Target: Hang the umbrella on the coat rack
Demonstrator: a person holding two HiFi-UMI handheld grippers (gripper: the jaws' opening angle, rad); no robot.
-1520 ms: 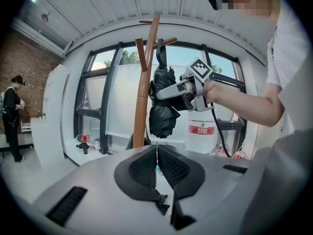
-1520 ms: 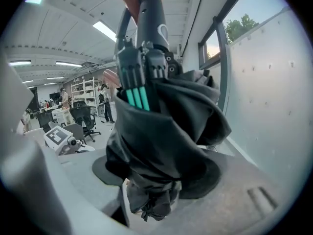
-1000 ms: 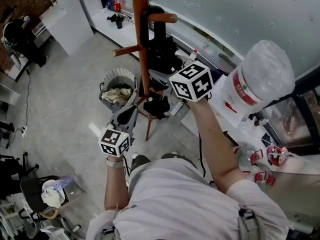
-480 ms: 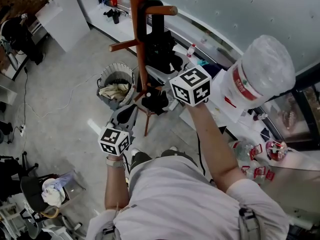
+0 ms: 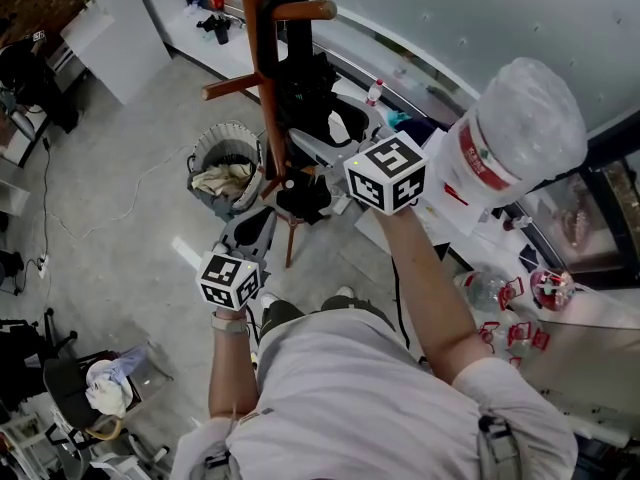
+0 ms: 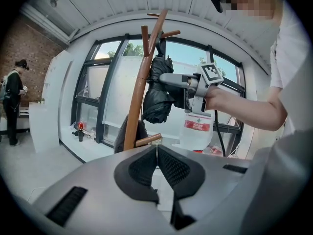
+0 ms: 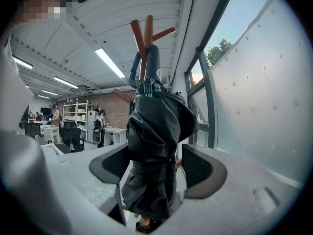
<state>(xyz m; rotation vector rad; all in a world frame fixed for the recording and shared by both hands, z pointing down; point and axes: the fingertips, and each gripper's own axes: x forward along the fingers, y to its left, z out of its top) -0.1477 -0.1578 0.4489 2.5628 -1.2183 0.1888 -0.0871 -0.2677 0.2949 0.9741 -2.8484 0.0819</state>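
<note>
The black folded umbrella [image 5: 300, 196] hangs by its hooked handle [image 5: 288, 13] from a peg of the brown wooden coat rack [image 5: 262, 78]. My right gripper [image 5: 318, 168] is at the umbrella's body. In the right gripper view the bundled fabric [image 7: 154, 151] stands between the pads [image 7: 203, 168], with a gap on the right side. The jaws have just been opening and stand open around it. My left gripper [image 5: 256, 230] is lower and nearer to me, shut and empty [image 6: 156, 148]. In its view the rack [image 6: 139, 89] and the hanging umbrella [image 6: 157, 94] show ahead.
A large water jug [image 5: 520, 143] stands at the right beside a table [image 5: 600, 338] with small bottles. A round bin [image 5: 225, 173] with cloth in it sits left of the rack's foot. A glass wall [image 5: 480, 18] runs behind. A person [image 6: 12, 99] stands far off.
The rack and umbrella sit a little further left in the head view. My right gripper has turned slightly beside the umbrella. The left gripper has stayed where it was.
</note>
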